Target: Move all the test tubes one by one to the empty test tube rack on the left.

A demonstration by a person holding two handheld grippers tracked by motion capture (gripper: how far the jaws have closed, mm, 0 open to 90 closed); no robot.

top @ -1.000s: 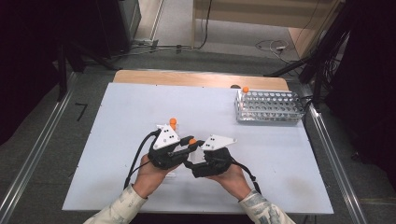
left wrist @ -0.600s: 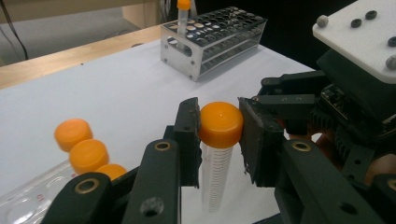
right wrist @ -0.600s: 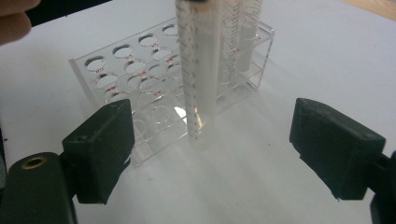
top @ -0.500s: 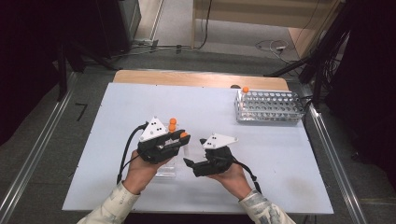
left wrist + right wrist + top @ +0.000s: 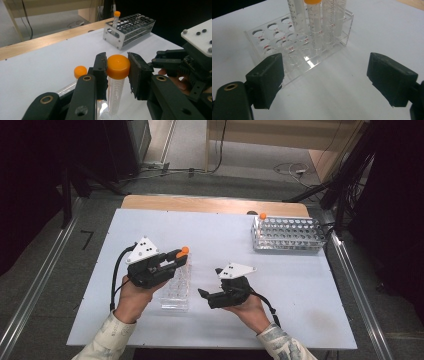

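The left gripper (image 5: 117,72) pinches an orange-capped tube (image 5: 116,82) by its cap, upright over the clear rack (image 5: 176,290) — likely for lifting or seating it — while the right gripper (image 5: 325,82) waits beside, jaws spread.

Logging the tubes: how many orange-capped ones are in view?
3. One in the left gripper, by its cap; one beside it in the clear rack; one in the far metal rack. Others may be hidden.

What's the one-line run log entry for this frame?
left gripper: shut on orange-capped tube | over clear rack | right gripper: open, empty
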